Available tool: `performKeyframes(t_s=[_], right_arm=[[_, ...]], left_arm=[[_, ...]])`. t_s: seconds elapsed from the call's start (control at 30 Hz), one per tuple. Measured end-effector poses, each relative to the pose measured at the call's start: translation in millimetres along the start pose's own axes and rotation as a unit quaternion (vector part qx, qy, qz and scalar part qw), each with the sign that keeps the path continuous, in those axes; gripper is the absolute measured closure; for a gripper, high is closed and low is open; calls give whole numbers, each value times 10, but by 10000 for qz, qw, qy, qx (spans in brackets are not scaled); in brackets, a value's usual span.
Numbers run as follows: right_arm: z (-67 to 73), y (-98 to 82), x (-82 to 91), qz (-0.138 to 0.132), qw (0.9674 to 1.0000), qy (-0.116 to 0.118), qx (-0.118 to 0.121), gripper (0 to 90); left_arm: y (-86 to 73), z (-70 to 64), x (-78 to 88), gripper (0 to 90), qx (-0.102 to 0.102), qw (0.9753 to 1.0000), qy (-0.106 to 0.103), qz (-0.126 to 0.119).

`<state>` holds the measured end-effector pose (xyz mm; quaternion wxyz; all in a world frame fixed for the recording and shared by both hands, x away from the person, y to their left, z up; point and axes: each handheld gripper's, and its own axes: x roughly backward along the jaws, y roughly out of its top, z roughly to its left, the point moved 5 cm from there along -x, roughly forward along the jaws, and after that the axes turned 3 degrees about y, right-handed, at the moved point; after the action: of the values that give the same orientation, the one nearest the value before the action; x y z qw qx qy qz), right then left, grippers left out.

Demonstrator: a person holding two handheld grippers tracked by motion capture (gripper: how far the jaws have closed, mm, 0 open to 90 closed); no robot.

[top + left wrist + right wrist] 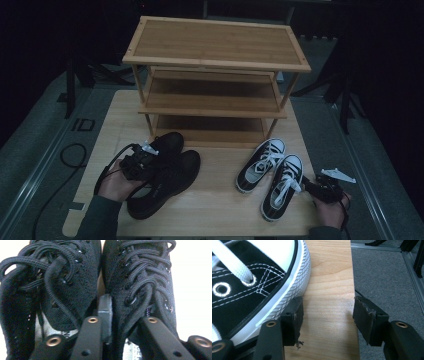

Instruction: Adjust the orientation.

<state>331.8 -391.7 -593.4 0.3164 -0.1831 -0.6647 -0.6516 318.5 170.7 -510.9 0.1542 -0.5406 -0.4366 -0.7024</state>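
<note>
A pair of black lace-up shoes lies at the table's front left, one behind the other. My left gripper is at their collars. In the left gripper view its left pad stands in the gap between the left shoe and the right shoe, and the other jaw reaches into the right shoe's opening. That shoe's inner wall lies between the parted jaws. My right gripper is open beside the nearer of two black-and-white sneakers. Its left pad touches the rubber sole.
A three-tier bamboo shoe rack stands at the back of the wooden table. The second sneaker lies left of the first. The table's right edge runs between my right jaws, with grey floor beyond. A cable loops on the floor at left.
</note>
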Motion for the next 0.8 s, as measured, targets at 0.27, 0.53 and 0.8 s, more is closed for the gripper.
performKeyframes(t_s=[0.27, 0.53, 0.8], right_arm=[[0, 0, 0, 0, 10000, -7, 8, 414], [0, 0, 0, 2, 10000, -8, 9, 413], [0, 0, -1, 0, 10000, 0, 1, 412]], left_arm=[[-38, 0, 116, 636, 30, 9998, -157, -79], [-55, -10, 173, 593, 99, 9996, -231, -102], [-78, -13, 234, 583, 78, 9997, -235, -80]])
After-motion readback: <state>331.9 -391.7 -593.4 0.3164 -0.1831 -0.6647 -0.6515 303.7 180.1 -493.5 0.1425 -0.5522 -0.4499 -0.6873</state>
